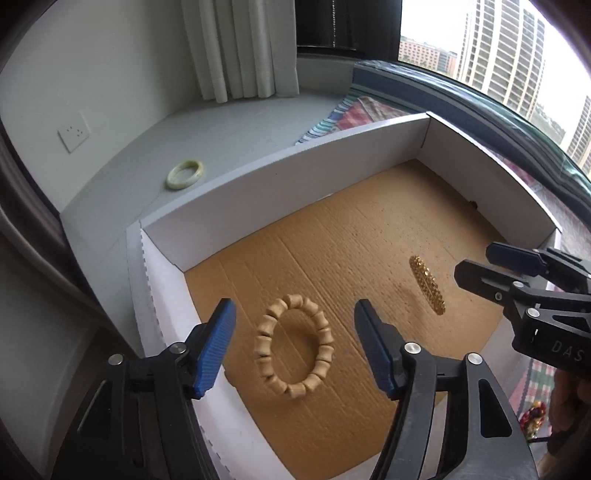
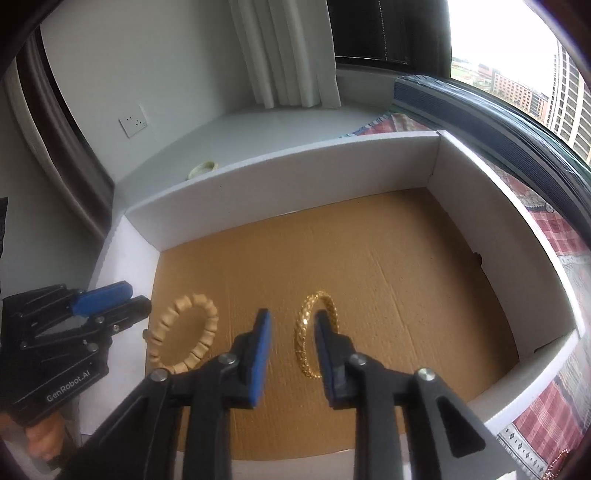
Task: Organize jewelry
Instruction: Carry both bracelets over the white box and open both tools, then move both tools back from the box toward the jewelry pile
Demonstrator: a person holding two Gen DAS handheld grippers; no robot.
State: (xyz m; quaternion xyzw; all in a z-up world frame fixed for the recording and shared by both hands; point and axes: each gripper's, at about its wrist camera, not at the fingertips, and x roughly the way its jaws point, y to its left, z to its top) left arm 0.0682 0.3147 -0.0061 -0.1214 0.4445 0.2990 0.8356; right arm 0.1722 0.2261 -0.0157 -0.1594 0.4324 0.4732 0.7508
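Left view: by a window ledge, a white box (image 1: 280,184) lies open. Our left claw (image 1: 295,347), fingers apart, hovers over the beaded bracelet (image 1: 293,347), which looks light and stretchy; we'd pinch one side.

Right view: our right claw (image 2: 291,350) stands apart around the gold bangle's (image 2: 314,336) near rim. It seems stiff and slippery.

I see a pale grey wall (image 1: 110,55) with a white socket plate (image 1: 73,133), white curtains (image 1: 240,48) hanging into the corner, a dark blind (image 1: 347,22) beside them, and a window (image 1: 517,44) giving bright daylight and tall apartment blocks (image 1: 502,48); checked cloth (image 1: 365,109) lies on the grey ledge (image 1: 236,125)
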